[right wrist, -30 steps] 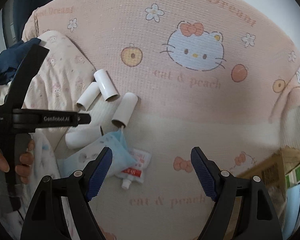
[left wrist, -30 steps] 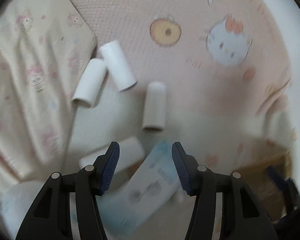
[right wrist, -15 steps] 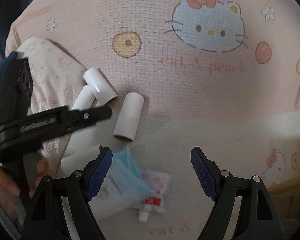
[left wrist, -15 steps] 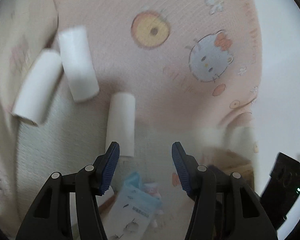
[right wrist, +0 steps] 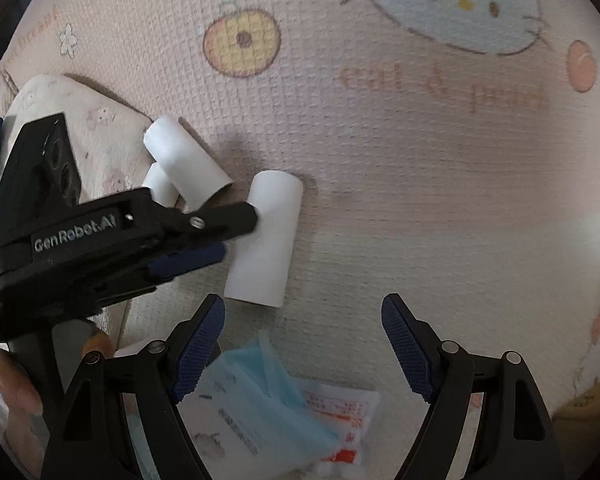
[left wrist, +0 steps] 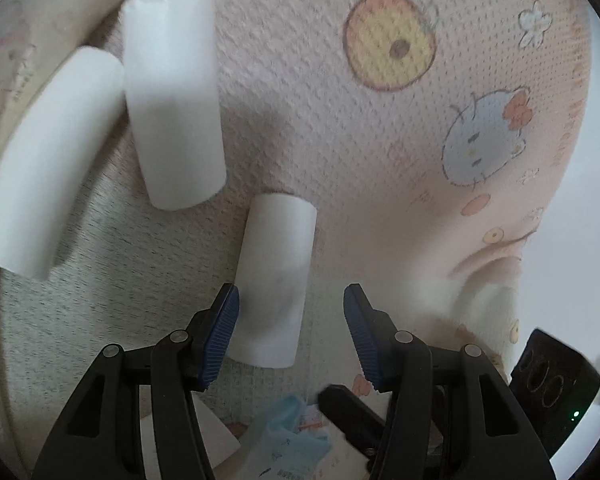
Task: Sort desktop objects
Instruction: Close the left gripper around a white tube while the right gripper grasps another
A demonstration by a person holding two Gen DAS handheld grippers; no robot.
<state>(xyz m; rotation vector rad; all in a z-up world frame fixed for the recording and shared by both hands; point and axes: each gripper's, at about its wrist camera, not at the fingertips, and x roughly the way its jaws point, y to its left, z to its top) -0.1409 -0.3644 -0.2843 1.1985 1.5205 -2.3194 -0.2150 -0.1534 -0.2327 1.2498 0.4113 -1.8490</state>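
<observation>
Three white paper tubes lie on a pink cartoon-print mat [left wrist: 340,140]. My left gripper [left wrist: 291,334] is open, and the nearest tube [left wrist: 274,280] lies between its fingers, close to the left pad. Two more tubes [left wrist: 172,108] [left wrist: 44,160] lie to the upper left. In the right wrist view the left gripper [right wrist: 220,236] reaches in from the left onto the same tube [right wrist: 264,240]. My right gripper [right wrist: 302,344] is open and empty, above a pale blue packet [right wrist: 260,404] and a red-and-white sachet [right wrist: 340,416].
A cream printed cloth [right wrist: 92,128] lies folded at the left of the mat. Part of a fourth white tube [left wrist: 204,436] shows under the left gripper. The right gripper's black body [left wrist: 552,388] shows at the lower right in the left wrist view.
My left gripper has moved forward and down, so the lone tube now lies between its fingers. My right gripper has moved closer to the mat over the packets.
</observation>
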